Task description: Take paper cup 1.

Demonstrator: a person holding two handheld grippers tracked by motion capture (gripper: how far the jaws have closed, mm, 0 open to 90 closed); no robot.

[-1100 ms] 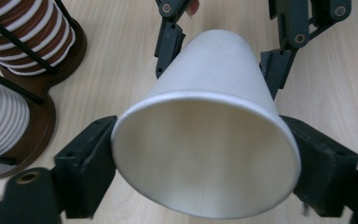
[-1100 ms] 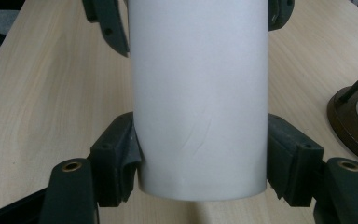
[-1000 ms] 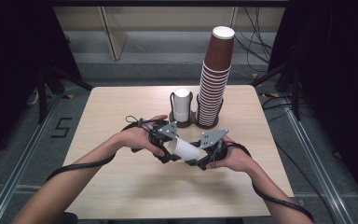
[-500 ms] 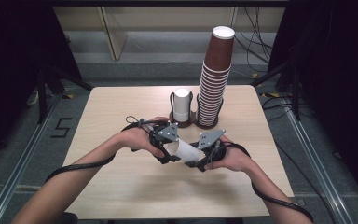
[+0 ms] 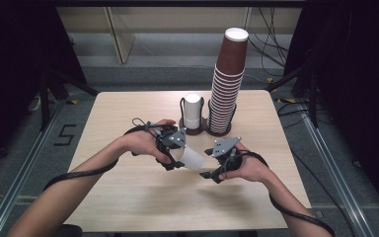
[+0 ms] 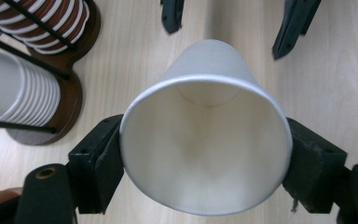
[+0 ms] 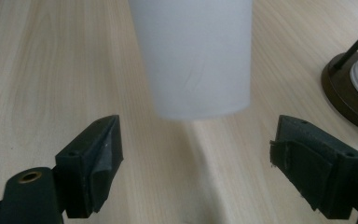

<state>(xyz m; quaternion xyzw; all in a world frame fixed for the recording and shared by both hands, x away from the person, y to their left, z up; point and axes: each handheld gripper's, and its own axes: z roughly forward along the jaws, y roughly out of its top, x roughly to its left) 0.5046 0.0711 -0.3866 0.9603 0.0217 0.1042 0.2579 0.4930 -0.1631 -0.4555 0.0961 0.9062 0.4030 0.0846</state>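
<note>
Holding the white paper cup (image 6: 205, 140) near its rim, my left gripper (image 5: 173, 157) presses its pads on both sides of the cup wall, and its jaws have just been closing a little more on it. The cup lies on its side above the wooden table (image 5: 128, 197), between my two hands, with the open mouth toward the left gripper and the closed bottom toward the right one. My right gripper (image 5: 216, 170) is just beside the cup bottom, and its jaws have just been opening; in the right gripper view they stand wide apart, and the cup (image 7: 196, 56) is in front of them, not touched by the pads. Behind my hands, at the far middle of the table, I see a short stack of white cups (image 5: 194, 111) and a tall stack of brown cups (image 5: 227, 84), each one in a dark round holder (image 5: 216, 131).
</note>
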